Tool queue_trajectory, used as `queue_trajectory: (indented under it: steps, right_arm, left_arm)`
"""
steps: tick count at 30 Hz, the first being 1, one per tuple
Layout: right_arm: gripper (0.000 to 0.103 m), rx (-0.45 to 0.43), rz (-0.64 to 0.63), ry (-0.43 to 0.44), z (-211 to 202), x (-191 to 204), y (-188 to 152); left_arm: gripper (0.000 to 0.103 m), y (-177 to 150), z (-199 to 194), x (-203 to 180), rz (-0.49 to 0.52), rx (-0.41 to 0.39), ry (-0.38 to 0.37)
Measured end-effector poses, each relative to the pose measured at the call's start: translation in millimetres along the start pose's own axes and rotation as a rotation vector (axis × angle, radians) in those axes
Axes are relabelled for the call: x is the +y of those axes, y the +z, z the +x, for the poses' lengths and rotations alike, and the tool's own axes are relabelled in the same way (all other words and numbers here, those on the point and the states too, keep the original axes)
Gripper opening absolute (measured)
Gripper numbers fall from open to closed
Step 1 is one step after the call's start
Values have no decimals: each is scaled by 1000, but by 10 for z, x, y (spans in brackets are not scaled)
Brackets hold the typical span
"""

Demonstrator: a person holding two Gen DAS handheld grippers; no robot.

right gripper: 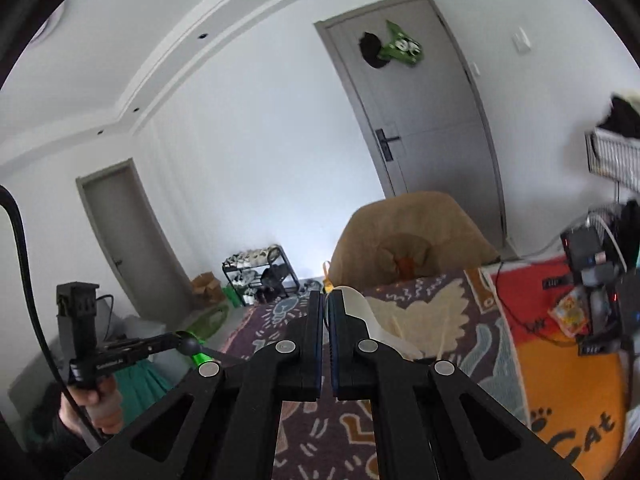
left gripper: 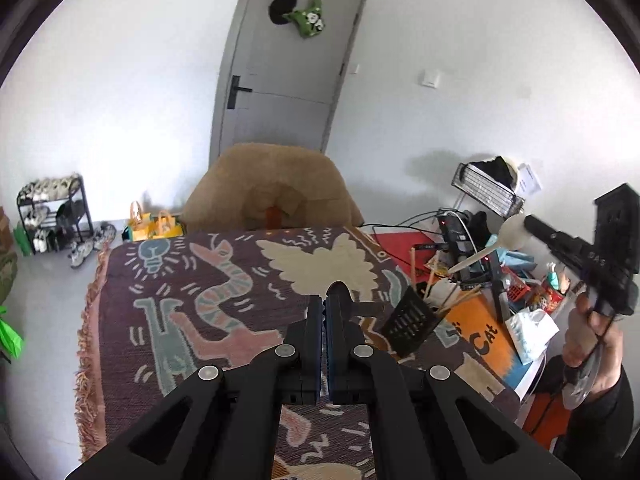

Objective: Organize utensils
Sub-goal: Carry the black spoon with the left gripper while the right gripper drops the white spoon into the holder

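My right gripper [right gripper: 326,298] is shut on a white spoon [right gripper: 356,306], close to its bowl. In the left wrist view the right gripper [left gripper: 530,224] hangs in the air at the right, and the spoon [left gripper: 514,234] slants down-left toward a black slotted utensil holder [left gripper: 406,322]. Several wooden chopsticks [left gripper: 460,298] stick out of this holder. My left gripper [left gripper: 324,300] is shut above the patterned cloth, left of the holder. A black rounded piece shows just past its right fingertip; I cannot tell whether it is held.
A patterned fringed cloth [left gripper: 200,264] covers the table. Behind the table stands a tan padded chair [left gripper: 272,188]. Cables, packets and small boxes [left gripper: 520,292] crowd the right side, under a wire rack [left gripper: 488,188]. A shoe rack [left gripper: 52,208] stands on the floor at far left.
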State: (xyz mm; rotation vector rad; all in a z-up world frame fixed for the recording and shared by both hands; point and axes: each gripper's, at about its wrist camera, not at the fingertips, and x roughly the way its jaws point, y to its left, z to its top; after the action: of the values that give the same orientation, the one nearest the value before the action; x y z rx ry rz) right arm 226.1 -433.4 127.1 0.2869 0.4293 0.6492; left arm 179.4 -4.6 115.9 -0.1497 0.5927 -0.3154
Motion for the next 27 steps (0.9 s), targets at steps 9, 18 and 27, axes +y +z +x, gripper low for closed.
queue_trajectory:
  steps: [9, 18, 27]
  right_arm:
    - [4, 38, 135, 50, 45, -473, -254]
    - [6, 85, 181, 22, 286, -736, -390]
    - [68, -9, 170, -27, -118, -837, -462]
  left_arm:
    - [0, 76, 370, -225, 13, 63, -1]
    - [0, 218, 649, -519, 64, 87, 11]
    - [0, 463, 889, -843, 146, 108, 26]
